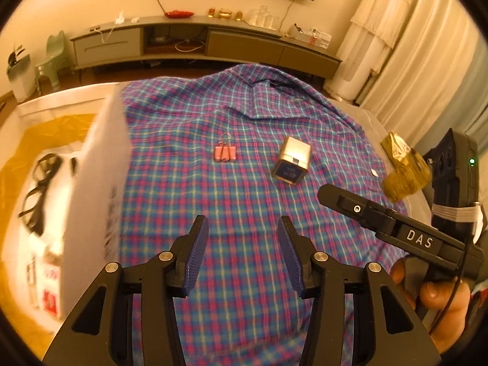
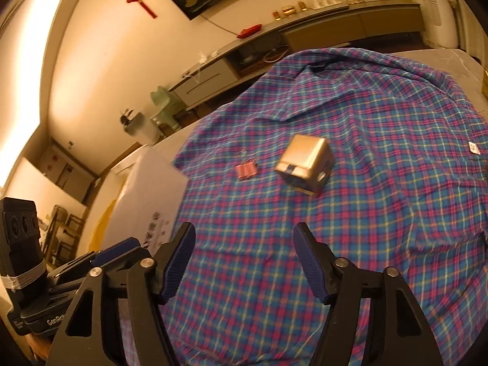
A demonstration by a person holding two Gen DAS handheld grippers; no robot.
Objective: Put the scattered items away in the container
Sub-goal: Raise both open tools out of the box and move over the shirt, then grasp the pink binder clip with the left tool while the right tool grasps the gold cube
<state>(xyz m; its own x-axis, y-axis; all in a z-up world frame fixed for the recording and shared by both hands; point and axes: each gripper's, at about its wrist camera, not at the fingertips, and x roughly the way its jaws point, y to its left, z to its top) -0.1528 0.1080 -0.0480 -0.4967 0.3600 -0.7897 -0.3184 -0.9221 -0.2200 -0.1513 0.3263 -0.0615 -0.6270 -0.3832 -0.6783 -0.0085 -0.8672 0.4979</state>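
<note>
Mid-reach with both grippers, left (image 1: 242, 253) and right (image 2: 244, 262), released and empty; clip (image 1: 224, 153) and cube (image 1: 293, 161) lying on cloth (image 1: 231, 201) beside box (image 1: 94, 189); next, probably closing on one.

clear: plaid cloth (image 1: 244, 201) ahead | blocked: white box wall (image 1: 100, 183) on left

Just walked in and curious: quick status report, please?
Left gripper and right gripper open, empty. Pink binder clip and small silver cube box lie on plaid cloth. Path clear.
</note>
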